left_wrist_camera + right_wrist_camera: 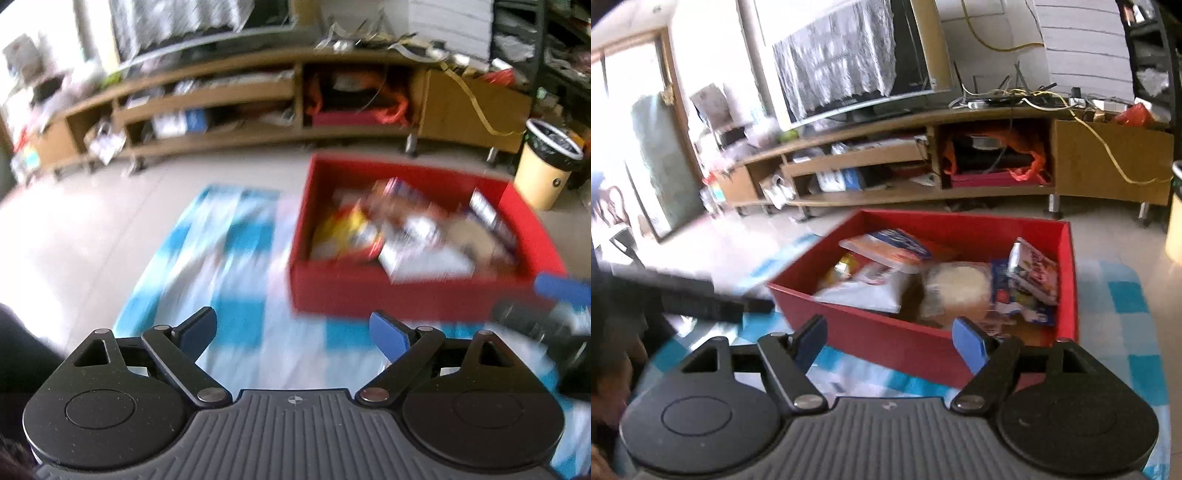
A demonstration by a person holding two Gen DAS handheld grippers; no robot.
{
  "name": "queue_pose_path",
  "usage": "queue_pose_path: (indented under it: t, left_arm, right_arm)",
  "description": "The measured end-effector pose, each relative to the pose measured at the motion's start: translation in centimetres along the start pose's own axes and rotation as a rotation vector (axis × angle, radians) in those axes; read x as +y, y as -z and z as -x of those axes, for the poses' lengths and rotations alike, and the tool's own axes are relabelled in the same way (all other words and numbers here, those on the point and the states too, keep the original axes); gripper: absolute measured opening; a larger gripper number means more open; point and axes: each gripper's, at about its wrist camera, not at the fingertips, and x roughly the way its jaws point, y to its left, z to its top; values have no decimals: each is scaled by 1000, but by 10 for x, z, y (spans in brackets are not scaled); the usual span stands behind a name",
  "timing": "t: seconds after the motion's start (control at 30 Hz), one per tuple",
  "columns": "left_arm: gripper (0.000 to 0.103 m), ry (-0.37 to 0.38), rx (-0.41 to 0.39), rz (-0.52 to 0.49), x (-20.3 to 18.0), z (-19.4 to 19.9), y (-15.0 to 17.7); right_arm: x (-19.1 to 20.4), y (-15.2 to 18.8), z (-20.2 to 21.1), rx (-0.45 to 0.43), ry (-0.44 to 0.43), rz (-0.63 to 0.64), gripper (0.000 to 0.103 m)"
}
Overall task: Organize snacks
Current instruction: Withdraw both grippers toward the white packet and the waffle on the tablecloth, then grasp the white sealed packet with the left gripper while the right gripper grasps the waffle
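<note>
Red box (923, 343) sits on a blue-and-white checked mat (1123, 295) on the floor, near the mat's far edge, in front of a long low wooden TV stand (1108, 162). A cream bin (543, 173) stands off the mat's far right corner.

Inside the box, a loose heap of snacks (923, 280): a white crinkly bag at the near-left wall, a pale round wrapped item in the middle, small printed packs leaning on the right wall, a flat pack lying on top toward the far left. Labels unreadable.

Left gripper (295, 332): jaws wide apart, nothing between them, over bare mat left of the box. Right gripper (890, 339): jaws apart, empty, just short of the box's near wall.

Judgement: packets look light, soft and slick; film will crumple and contents may crush. Best hold is a sealed edge or a flat side, squeezed gently. The upright packs seem stiffer; pinch across their thin faces.
</note>
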Motion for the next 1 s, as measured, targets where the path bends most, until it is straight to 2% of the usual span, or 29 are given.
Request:
queue_pose_path:
  t: [0.1, 0.2, 0.47, 0.7, 0.8, 0.97, 1.0]
  left_arm:
    - [94, 33, 116, 65, 10, -6, 30]
    - [94, 32, 174, 95, 9, -12, 53]
    - [93, 19, 148, -5, 3, 2, 68]
    - [94, 90, 143, -17, 17, 16, 83]
    - [95, 134, 139, -25, 22, 23, 85]
    - [95, 134, 159, -163, 1, 16, 95]
    - [95, 137, 168, -184, -2, 12, 97]
  right_arm:
    - [10, 4, 4, 28, -9, 25, 72]
    - [18, 13, -1, 77, -33, 25, 72]
    - [20, 21, -16, 164, -48, 1, 72]
    - [23, 36, -35, 277, -51, -33, 72]
    - [28, 38, -42, 309, -91, -70, 79]
    - [47, 45, -58, 369, -87, -19, 85]
    - [50, 45, -61, 380, -89, -16, 89]
